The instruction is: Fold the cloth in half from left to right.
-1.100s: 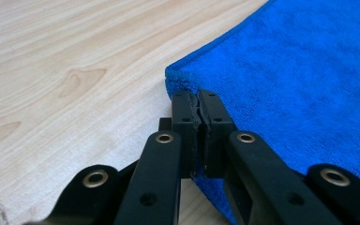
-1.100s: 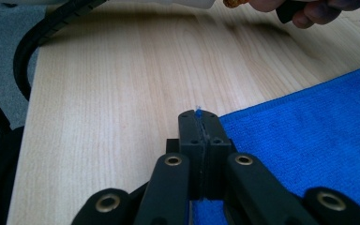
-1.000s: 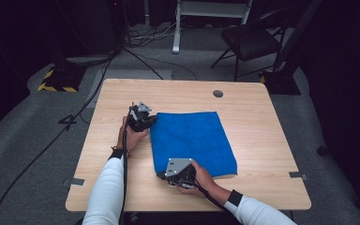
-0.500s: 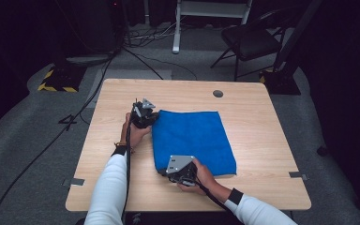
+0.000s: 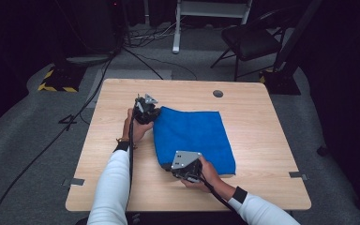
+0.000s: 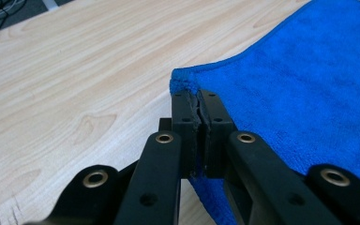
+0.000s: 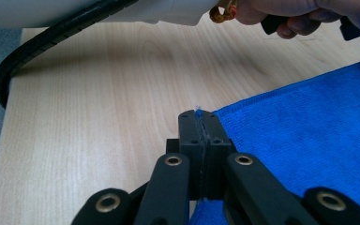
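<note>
Blue microfibre towel [image 5: 193, 137] on the counter [image 5: 262, 122]: left tool [image 5: 151, 114] clamps its 10 o'clock corner, right tool [image 5: 171, 168] its 7 o'clock corner.

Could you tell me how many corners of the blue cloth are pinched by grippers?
2: the left gripper pinches the blue microfibre cloth's far-left corner, the right gripper its near-left corner.
</note>
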Demonstrator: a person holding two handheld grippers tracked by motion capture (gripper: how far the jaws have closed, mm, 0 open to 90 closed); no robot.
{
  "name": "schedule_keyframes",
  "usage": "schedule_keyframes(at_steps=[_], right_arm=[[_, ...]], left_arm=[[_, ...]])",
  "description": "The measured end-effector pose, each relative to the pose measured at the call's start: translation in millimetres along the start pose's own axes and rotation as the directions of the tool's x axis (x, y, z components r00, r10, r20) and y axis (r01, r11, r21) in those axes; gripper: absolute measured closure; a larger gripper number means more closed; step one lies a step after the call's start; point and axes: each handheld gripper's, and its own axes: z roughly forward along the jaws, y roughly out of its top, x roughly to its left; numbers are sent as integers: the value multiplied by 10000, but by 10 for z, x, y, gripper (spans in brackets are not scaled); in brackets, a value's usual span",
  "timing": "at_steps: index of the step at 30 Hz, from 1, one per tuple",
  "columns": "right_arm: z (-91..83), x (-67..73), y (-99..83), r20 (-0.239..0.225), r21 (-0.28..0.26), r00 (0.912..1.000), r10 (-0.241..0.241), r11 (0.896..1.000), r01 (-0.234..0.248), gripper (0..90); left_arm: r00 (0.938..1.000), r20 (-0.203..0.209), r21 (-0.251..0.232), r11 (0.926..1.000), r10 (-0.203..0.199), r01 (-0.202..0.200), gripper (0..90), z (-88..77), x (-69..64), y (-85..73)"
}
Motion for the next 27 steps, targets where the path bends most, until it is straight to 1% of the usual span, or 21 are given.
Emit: schedule_keyframes(at_steps=[1, 2, 4, 5, 6, 7, 9, 10, 12, 13, 15, 20, 22, 25, 27], right_arm=[[-7, -14, 5, 38, -39, 10000, 27, 10000, -27, 897], [-12, -28, 8, 51, -60, 10000, 39, 10000, -38, 897], [-27, -47, 10, 128, -78, 9999, 99, 9999, -98, 896], [-37, -55, 8, 140, -91, 9998, 136, 9999, -135, 896], [-49, -61, 7, 161, -93, 9998, 145, 9999, -144, 897], [-61, -65, 4, 183, -81, 9997, 142, 9999, -140, 896], [-91, -73, -3, 227, -73, 9996, 143, 9999, -141, 896], [-108, -79, -8, 265, -75, 9995, 150, 9999, -148, 896], [-145, -94, -20, 297, -107, 9993, 232, 9997, -229, 896], [-165, -100, -26, 317, -115, 9991, 272, 9996, -268, 896], [-206, -112, -33, 408, -120, 9987, 300, 9995, -295, 896], [-334, -143, -65, 594, -169, 9976, 349, 9993, -339, 896], [-392, -162, -90, 722, -152, 9968, 355, 9993, -345, 896], [-521, -214, -122, 892, -385, 9941, 624, 9975, -592, 896], [-601, -249, -155, 1000, -461, 9917, 803, 9960, -760, 896]], left_arm=[[10000, 9, -3, 10000, -65, 65, 863, 2, -5, 8], [10000, -52, -8, 10000, 9, -9, 862, 3, -4, 18], [10000, -29, -43, 10000, -69, 69, 862, 3, -7, 36], [10000, -35, -55, 10000, -31, 31, 862, 7, -8, 46], [9999, -51, -67, 9999, -94, 93, 862, 17, -19, 53], [10000, -41, -9, 10000, -37, 37, 861, 21, -19, 65], [9999, -57, -59, 9999, -112, 111, 860, 30, -31, 91], [9999, -61, -127, 9998, -142, 141, 860, 34, -43, 107], [10000, -66, -102, 9999, -69, 68, 859, 40, -72, 149], [9999, -54, -152, 9998, -113, 112, 859, 52, -93, 171], [10000, -67, -86, 10000, 2, -2, 858, 60, -134, 223], [9999, 18, -228, 9997, 104, -104, 854, 78, -238, 348], [9997, 53, -216, 9995, 231, -230, 854, 84, -274, 393], [9997, 62, -288, 9993, 245, -243, 854, 103, -323, 453], [9997, 61, -243, 9994, 232, -230, 854, 120, -353, 490]])
